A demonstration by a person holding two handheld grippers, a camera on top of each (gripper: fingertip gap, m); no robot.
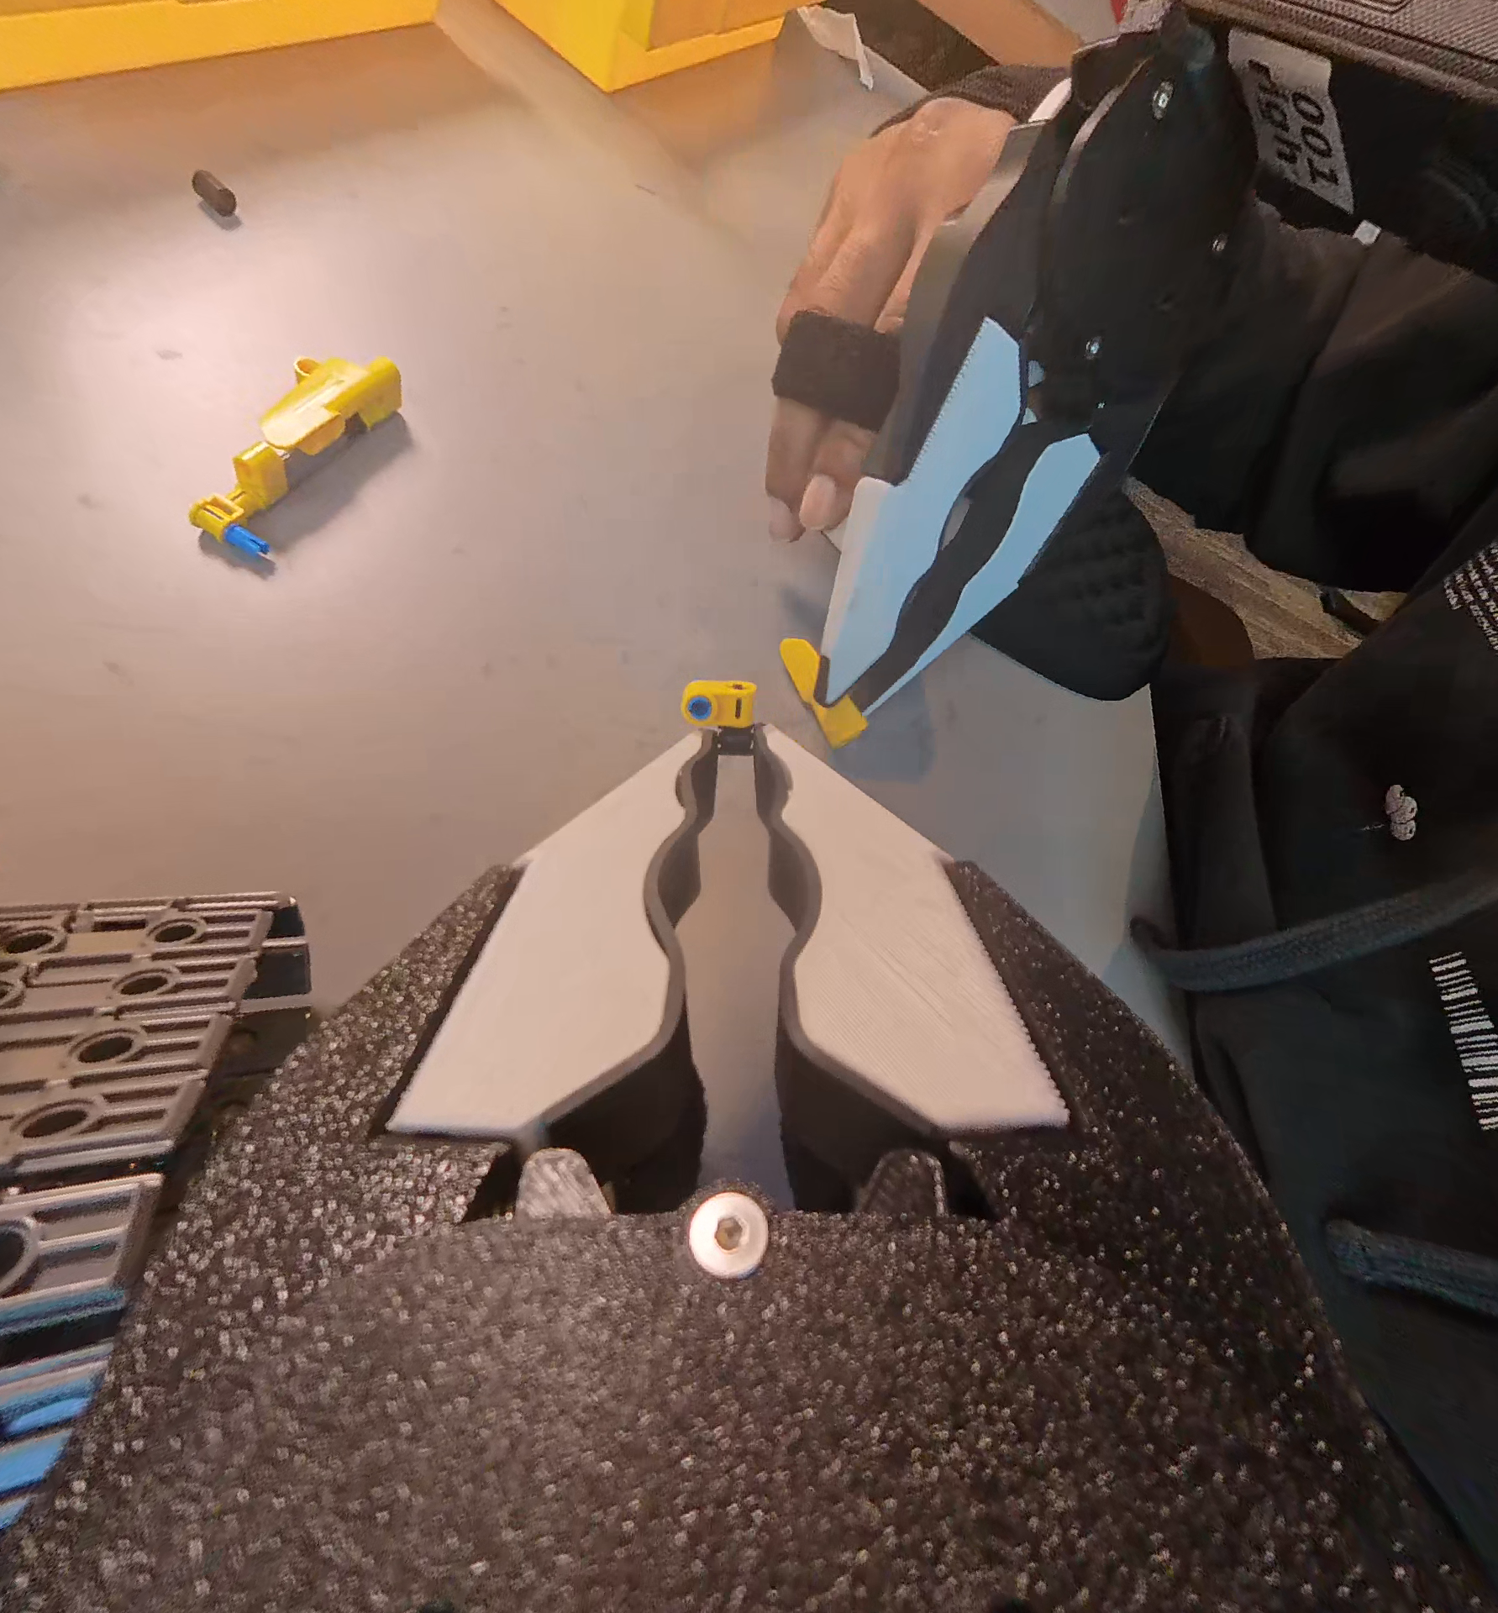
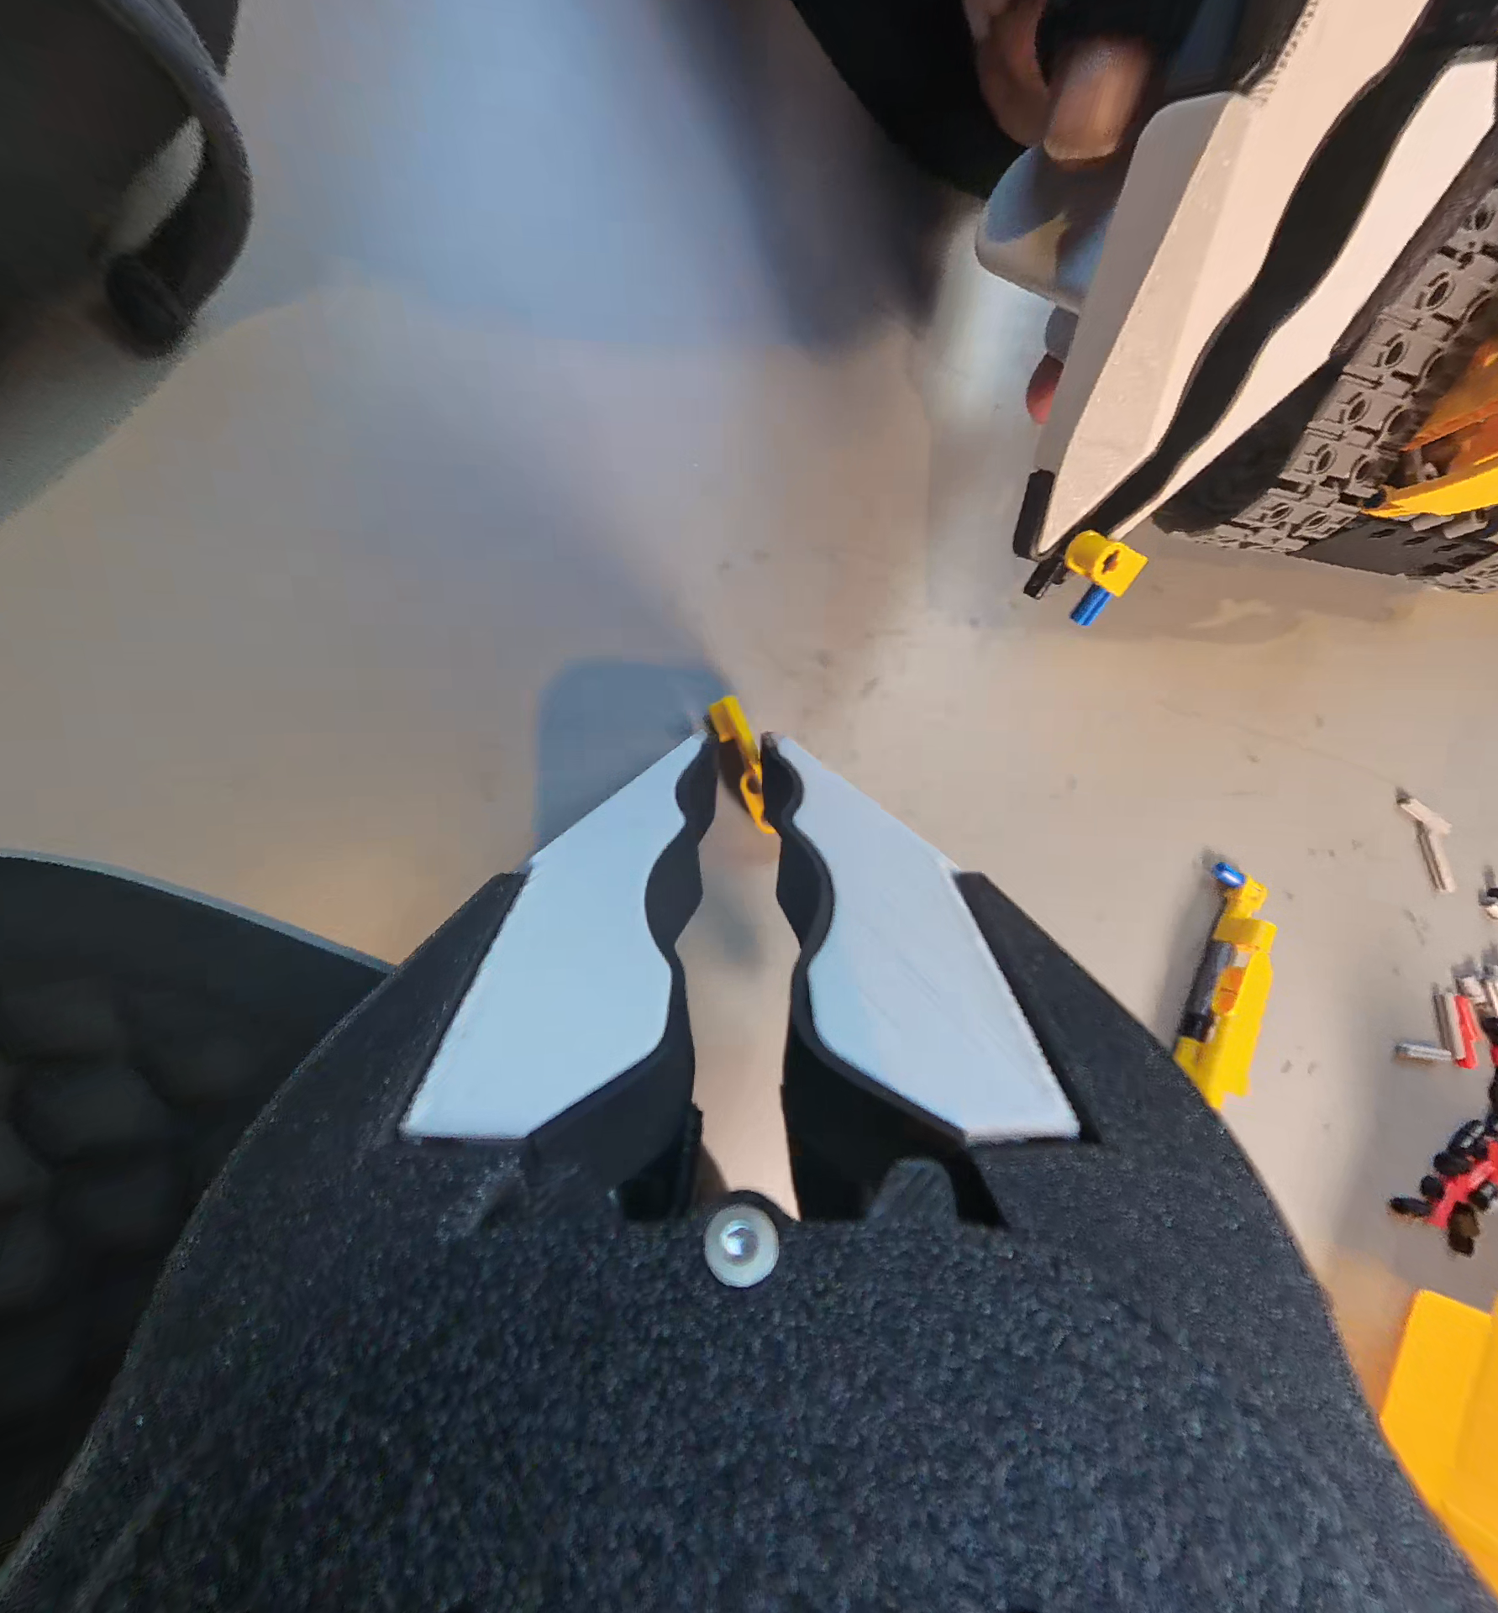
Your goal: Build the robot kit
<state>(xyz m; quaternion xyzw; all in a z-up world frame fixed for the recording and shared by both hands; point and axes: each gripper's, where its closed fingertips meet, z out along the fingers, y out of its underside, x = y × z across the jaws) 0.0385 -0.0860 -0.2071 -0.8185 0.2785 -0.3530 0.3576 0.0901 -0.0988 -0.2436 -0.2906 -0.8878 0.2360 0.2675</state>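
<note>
Above grey table [image 1: 466, 698], grippers pinching yellow pieces

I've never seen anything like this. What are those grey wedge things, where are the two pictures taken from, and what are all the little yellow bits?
No robot here: a person holds a hand-operated gripper in each hand, with a camera on each looking along its two grey fingers. One picture is from the left tool, the other from the right, so each also shows the other tool farther off.

The left gripper has its jaws shut on a small yellow connector with a blue pin through it. The right gripper pinches a thin yellow strip.

On the grey table lie a yellow subassembly, a black tracked model beside the left tool, and, in the right view, a scatter of black and red pins.
</note>
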